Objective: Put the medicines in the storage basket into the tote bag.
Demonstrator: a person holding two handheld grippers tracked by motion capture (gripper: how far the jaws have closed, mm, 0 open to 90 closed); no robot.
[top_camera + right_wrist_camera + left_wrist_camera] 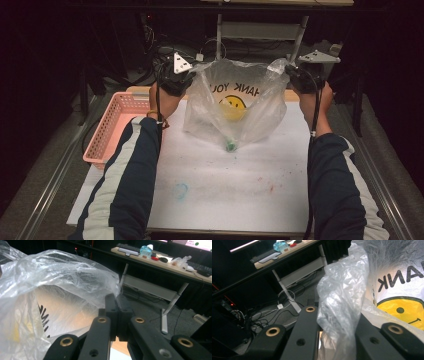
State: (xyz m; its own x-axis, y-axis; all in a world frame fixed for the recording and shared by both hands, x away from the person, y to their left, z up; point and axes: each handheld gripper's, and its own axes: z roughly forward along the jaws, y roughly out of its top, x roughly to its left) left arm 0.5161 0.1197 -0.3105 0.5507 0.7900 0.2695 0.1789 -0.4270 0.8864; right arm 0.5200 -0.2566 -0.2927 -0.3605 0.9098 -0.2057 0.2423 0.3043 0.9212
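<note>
Far left I see dark floor and a metal rail, then a pink basket [114,127] sitting at the left edge of the white table [225,195], partly hanging off it. The tabletop has faint stains, a blue ring near me [180,190] and reddish specks to the right. My left gripper [181,75] is up at the far left of the table, jaws pressed together pinching the left rim of the clear plastic bag [235,107]; in the left gripper view the crumpled film [342,302] runs between the jaws. The bag hangs spread between both grippers, its bottom touching the table mid-far, smiley face and reversed lettering showing, a small green thing [231,147] at its low point. My right gripper [300,75] pinches the bag's right rim, jaws closed on film [75,280]. Beyond: a desk [160,261] with keyboard and clutter, cables on the floor [274,315].
</note>
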